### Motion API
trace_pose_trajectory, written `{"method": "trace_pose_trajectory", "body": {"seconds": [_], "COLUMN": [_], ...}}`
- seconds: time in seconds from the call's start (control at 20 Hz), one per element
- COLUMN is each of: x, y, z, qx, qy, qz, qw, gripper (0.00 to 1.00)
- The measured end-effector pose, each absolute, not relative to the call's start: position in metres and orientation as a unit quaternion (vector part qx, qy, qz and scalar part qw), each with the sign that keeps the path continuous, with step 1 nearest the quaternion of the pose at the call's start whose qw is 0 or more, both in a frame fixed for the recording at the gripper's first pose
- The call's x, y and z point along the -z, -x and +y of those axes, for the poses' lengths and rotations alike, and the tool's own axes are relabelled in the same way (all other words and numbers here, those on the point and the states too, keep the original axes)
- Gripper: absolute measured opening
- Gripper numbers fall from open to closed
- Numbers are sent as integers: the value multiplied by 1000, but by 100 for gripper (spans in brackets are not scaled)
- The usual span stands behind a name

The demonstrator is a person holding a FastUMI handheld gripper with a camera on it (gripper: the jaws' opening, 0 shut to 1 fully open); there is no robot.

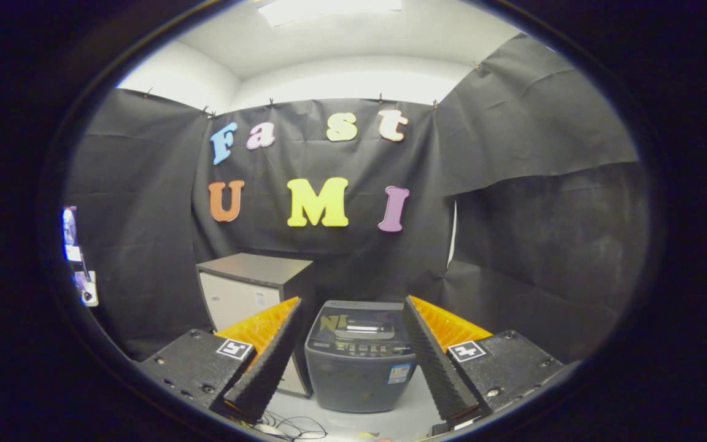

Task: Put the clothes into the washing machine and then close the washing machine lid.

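A dark grey top-loading washing machine [358,362] stands on the floor ahead of me, seen between my two fingers. Its glass lid [356,324] lies flat and shut, with a row of buttons along its front edge. My gripper [353,307] is open, its fingers spread wide to either side of the machine with nothing between them, well short of it. I see no clothes in view.
A small cabinet [246,291] with a dark top and a pale front stands just left of the washing machine, against the black cloth wall. Thin cables [292,426] lie on the pale floor near me. A bright device [80,258] hangs on the left wall.
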State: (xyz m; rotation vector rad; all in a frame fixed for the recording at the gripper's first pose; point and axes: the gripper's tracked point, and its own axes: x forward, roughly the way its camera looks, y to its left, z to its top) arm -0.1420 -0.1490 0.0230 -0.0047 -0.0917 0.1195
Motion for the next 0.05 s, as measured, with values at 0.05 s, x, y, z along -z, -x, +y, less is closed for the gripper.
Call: {"method": "trace_pose_trajectory", "body": {"seconds": [0.05], "x": [-24], "y": [144], "z": [-153], "qx": [-57], "qy": [1], "qz": [-45], "qw": [997], "gripper": [100]}}
